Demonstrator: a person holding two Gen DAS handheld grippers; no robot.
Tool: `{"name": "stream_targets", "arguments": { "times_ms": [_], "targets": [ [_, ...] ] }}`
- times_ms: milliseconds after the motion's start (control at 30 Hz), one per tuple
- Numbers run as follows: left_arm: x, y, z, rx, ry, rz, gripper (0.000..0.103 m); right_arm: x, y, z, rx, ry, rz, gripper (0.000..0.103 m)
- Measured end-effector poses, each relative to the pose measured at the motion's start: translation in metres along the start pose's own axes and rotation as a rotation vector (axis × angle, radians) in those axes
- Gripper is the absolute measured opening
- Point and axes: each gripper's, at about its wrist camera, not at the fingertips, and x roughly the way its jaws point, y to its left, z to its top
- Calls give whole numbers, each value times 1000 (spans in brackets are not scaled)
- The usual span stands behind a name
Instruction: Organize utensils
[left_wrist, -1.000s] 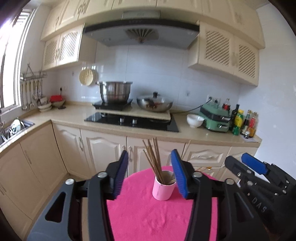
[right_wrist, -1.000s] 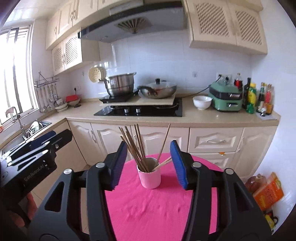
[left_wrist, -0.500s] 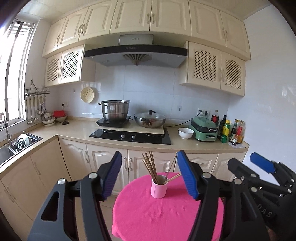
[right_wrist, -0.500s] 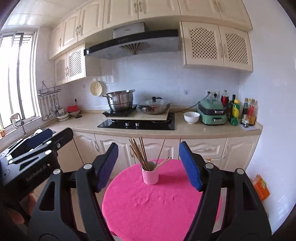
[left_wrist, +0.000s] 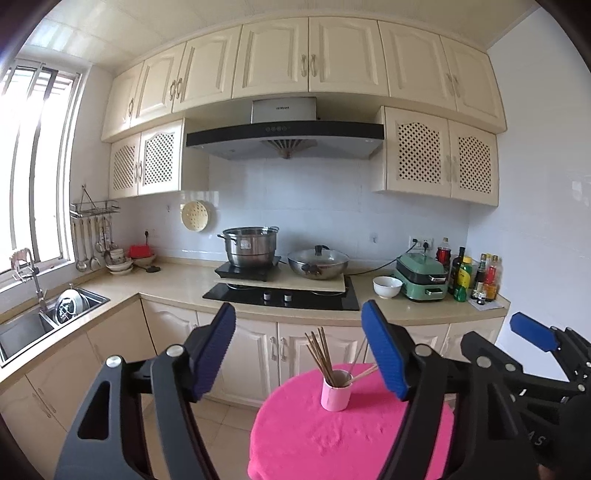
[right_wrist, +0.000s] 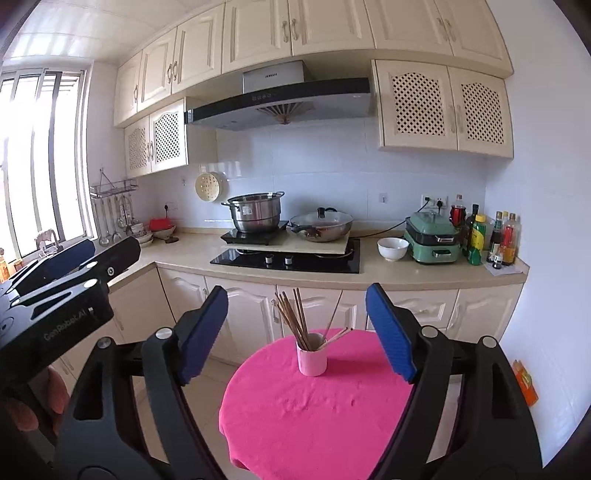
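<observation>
I'm holding both grippers well back from the small pink cylindrical cup (right_wrist: 312, 355), nothing between either pair of pads. Left gripper (left_wrist: 299, 350): jaws opening, blue pads wide apart, empty. Right gripper (right_wrist: 297, 334): same, jaws opening, empty.

The thin brown wooden chopsticks (right_wrist: 293, 319) are standing bundled in that cup, most leaning toward its left rim, a couple of paler ones (right_wrist: 336, 336) splayed off to the right. The cup is sitting upright near the far edge of the round table under the bright pink cloth (right_wrist: 317, 410), so the sticks are staying upright and together instead of loose on the cloth.

No stray utensils showing on the cloth around the cup. I'm reading the task as done, or nearly so.
</observation>
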Motion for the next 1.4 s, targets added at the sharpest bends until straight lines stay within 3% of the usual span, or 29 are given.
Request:
{"name": "stream_targets", "arguments": {
  "times_ms": [1400],
  "targets": [
    [6,-8,-1,23,51,0,73,3,-3,-2,11,36,14,83]
  ]
}}
